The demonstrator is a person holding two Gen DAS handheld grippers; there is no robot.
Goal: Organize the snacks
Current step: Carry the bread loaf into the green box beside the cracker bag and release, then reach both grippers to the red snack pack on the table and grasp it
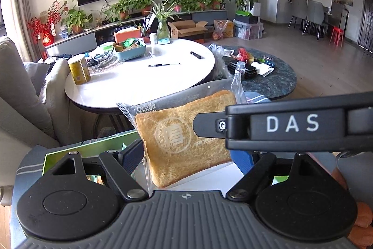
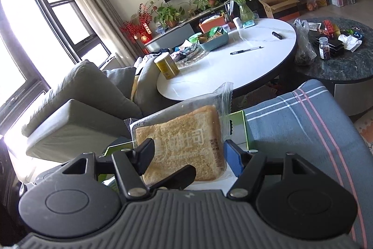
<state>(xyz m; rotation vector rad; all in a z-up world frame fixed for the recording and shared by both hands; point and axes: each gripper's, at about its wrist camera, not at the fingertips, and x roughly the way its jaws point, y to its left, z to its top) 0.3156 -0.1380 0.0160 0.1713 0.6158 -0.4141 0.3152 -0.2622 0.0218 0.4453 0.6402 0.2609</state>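
Note:
A slice of toast in a clear printed wrapper [image 1: 186, 134] is held upright above a green-edged box [image 1: 77, 153]. My left gripper [image 1: 186, 155] stands wide around the packet, its jaws apart at both sides. My right gripper's finger [image 1: 209, 125], marked DAS, crosses from the right and presses on the packet's face. In the right wrist view the same packet [image 2: 184, 144] sits between my right gripper's [image 2: 188, 155] fingers, which close on its two sides. The left gripper's finger [image 2: 174, 176] reaches in below. The box [image 2: 237, 130] lies under the packet.
A white round table [image 1: 139, 81] stands ahead with a yellow can [image 1: 79, 69], a blue basket of snacks [image 1: 130, 48], a pen [image 1: 164, 65] and a vase. A dark round table [image 2: 345, 62] with clutter is at right. A grey sofa [image 2: 77, 95] is at left, a striped blue cushion [image 2: 303, 132] at right.

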